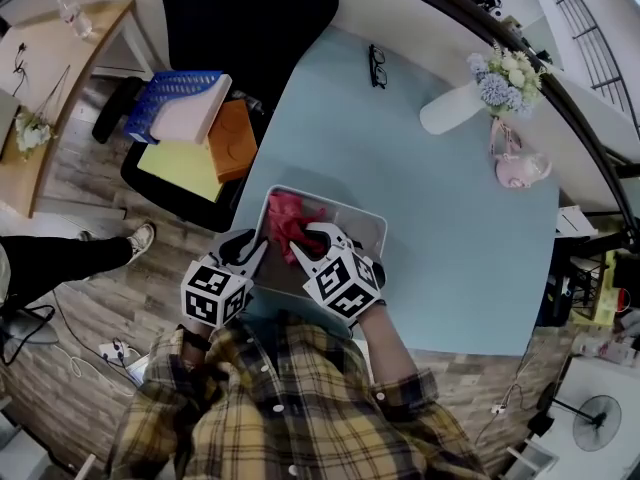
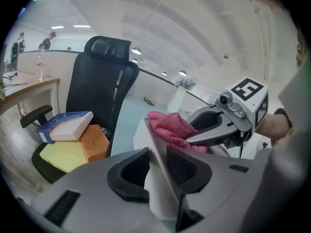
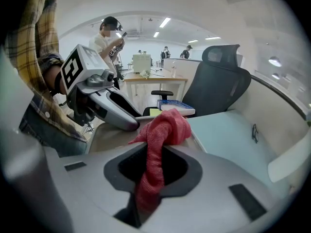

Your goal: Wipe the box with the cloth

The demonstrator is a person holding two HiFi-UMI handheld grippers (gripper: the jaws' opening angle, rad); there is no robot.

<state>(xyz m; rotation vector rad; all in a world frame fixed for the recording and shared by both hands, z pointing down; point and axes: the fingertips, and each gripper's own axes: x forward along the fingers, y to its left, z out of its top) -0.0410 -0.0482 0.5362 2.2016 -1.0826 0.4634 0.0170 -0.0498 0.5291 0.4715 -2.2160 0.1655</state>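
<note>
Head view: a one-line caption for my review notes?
Left gripper grips the box wall while the right gripper holds the red cloth inside it, on a blue table.

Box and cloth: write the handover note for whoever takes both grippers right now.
Left gripper: shut on the near left wall of the box, steadying it.
Right gripper: shut on the red cloth, which lies bunched in the left part of the box.
The box stands on the light blue table, at its near edge.
Done: box held, cloth gripped and brought into the box. How much is wiped cannot be told.
Left: drag the cloth over the floor and walls of the box, probably with the left gripper's hold kept.
</note>
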